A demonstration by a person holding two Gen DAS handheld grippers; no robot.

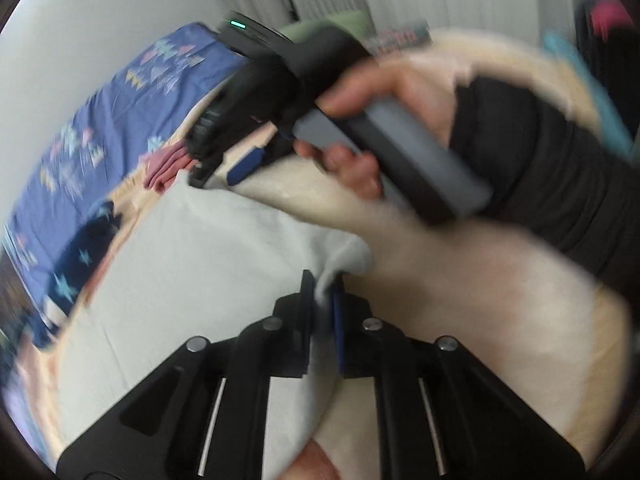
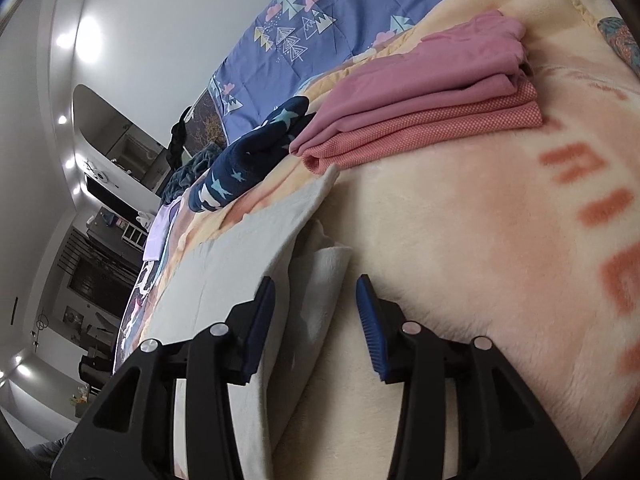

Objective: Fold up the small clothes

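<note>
One broad cream plush blanket (image 2: 460, 240) on the bed carries the pale grey fleece garment (image 1: 192, 264), soft, light and limp, best held at corners. The left tool (image 1: 323, 294) pinches its corner; the right tool (image 2: 316, 300) stands spread astride a folded edge.

The cream blanket (image 2: 460, 240) on the bed lies bare to the right of the pale grey cloth (image 2: 224, 264); passage there is unobstructed up to the orange lettering.

Obstacles: a folded pink stack (image 2: 424, 112) sits toward the far side of the blanket, just beyond the cloth's far corner. A navy star-patterned garment (image 2: 248, 152) lies left of the stack, near the blue quilt (image 2: 360, 12).

In the left wrist view, the right claw (image 1: 218, 168) and the hand (image 1: 360, 128) holding it stand over the cloth's far corner, blocking approach there. The left claw (image 1: 322, 300) occupies the cloth's near edge, pinching it.
</note>
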